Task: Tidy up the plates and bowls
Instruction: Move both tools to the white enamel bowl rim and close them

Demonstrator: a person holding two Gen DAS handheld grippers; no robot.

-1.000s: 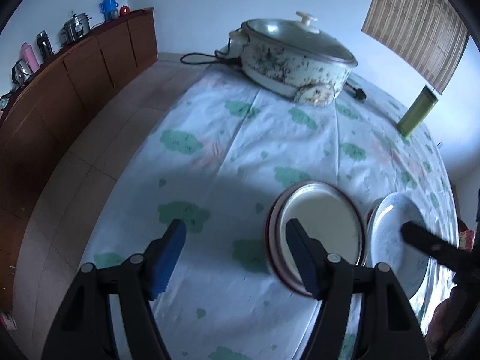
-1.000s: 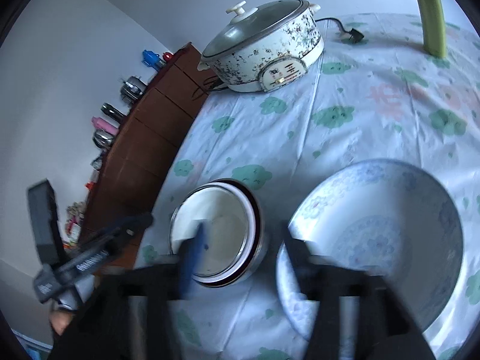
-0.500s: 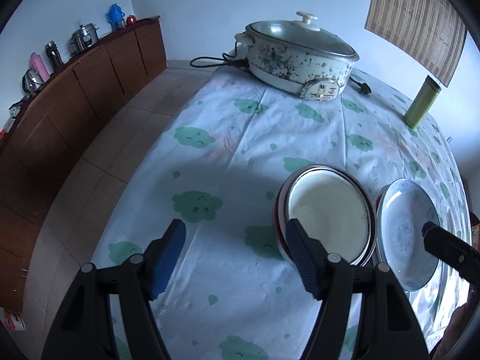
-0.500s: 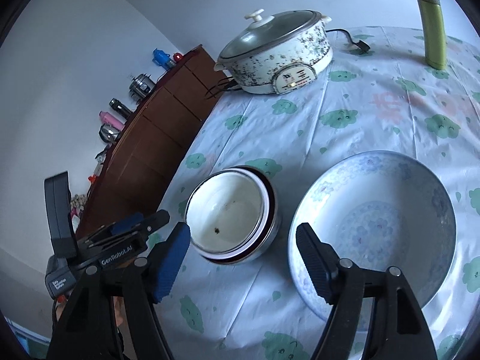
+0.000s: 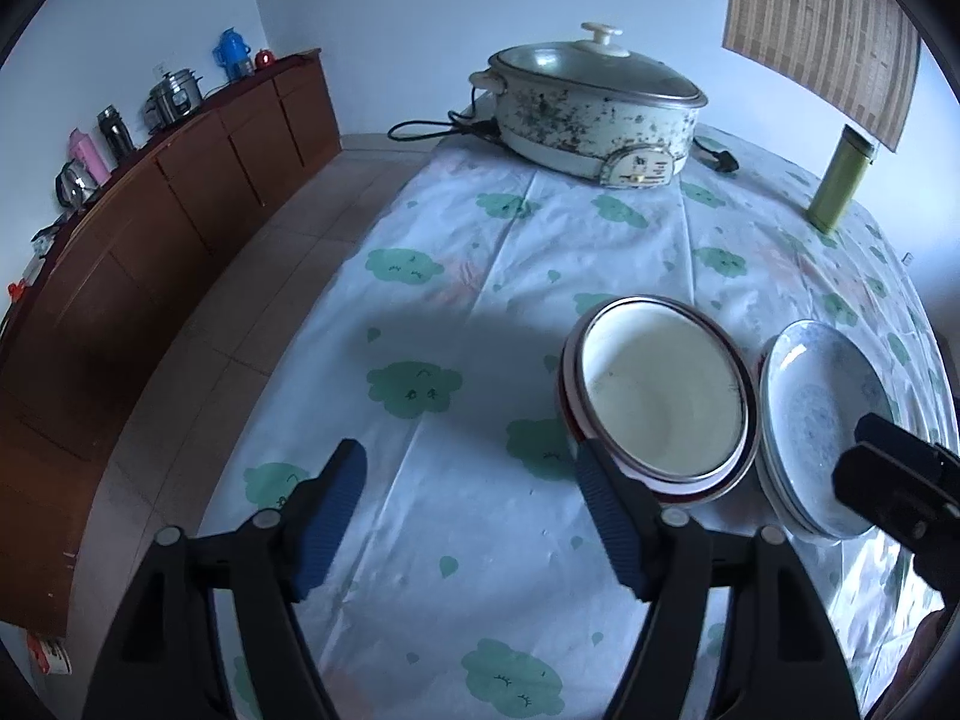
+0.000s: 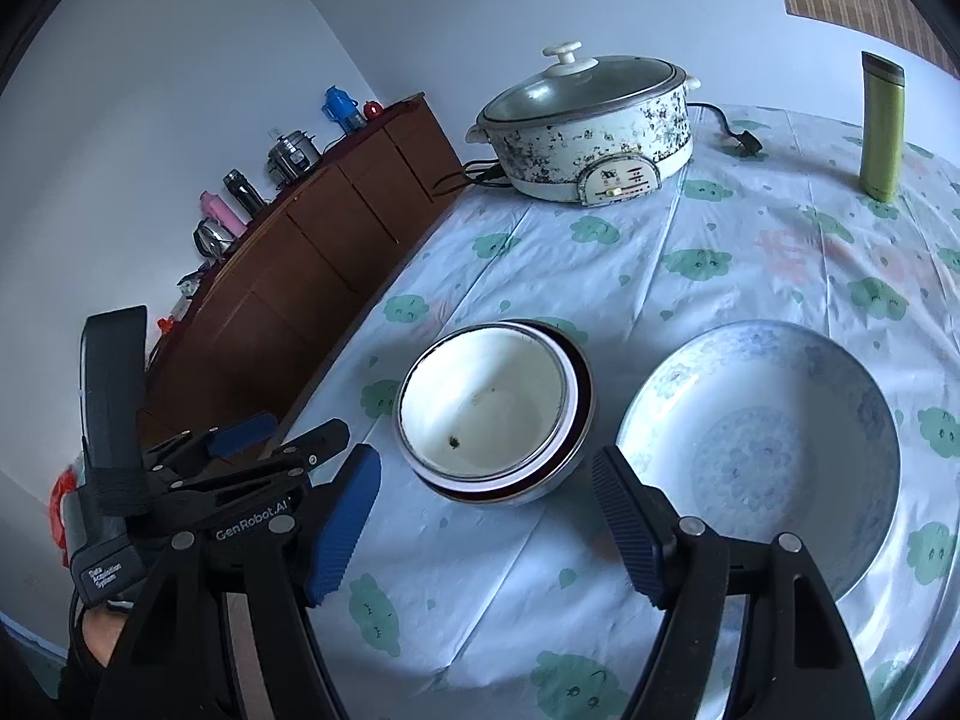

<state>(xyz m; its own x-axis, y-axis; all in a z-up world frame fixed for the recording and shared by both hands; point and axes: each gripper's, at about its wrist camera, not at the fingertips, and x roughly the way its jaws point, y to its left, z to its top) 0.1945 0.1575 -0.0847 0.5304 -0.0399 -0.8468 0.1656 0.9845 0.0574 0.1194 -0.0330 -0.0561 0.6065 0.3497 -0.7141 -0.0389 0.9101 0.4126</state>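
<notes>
Nested bowls & blue plate side by side on tablecloth; nothing gripped.

L gripper [image 5: 474, 516] is seen w/ jaws opening, nothing between them; R gripper [image 6: 489, 528] is held wide & empty, above cloth near the bowls. White bowl stack [image 6: 495, 411] sits in a dark-rimmed bowl, just beside blue-patterned plate [image 6: 762, 450], both at near end of table [image 5: 456, 276]. Both are judged stiff, glazed, slippery, breakable ceramic. Rim is best pinched, one pad inside, one outside; stack likely heavier, inner bowl may shift.

Left gripper [image 6: 273, 441] reads "GenRobot.AI" in white on its black body, its handle "Data Acquisition System"; nothing else legible.
</notes>
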